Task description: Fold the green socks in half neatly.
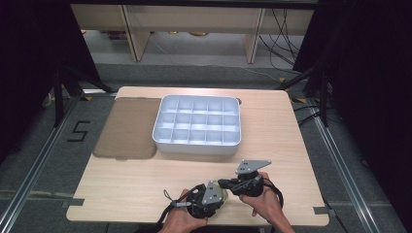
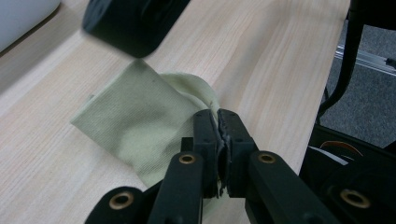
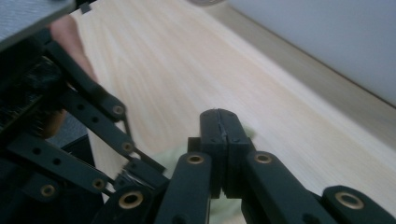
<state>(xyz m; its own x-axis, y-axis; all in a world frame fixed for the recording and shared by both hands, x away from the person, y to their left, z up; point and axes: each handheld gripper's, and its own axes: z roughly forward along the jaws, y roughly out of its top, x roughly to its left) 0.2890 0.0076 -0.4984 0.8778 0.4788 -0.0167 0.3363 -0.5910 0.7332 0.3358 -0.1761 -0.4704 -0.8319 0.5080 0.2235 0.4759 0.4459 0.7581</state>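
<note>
Left black two-jaw gripper (image 1: 219, 194): hand-held, near table edge, jaws pinched on pale green cloth (image 2: 140, 126) | Right black two-jaw gripper (image 1: 222, 184): hand-held, pointing left, jaws pressed together

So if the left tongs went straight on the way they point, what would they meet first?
The pale green cloth, whose edge the left tongs already pinch. Beyond it the line seems to run over bare table, though depth is unclear.

1 white divided tray (image 1: 197, 141), 1 brown mat (image 1: 127, 127), 1 pale green cloth (image 2: 140, 121), 2 tongs, 1 table (image 1: 282, 131)
</note>
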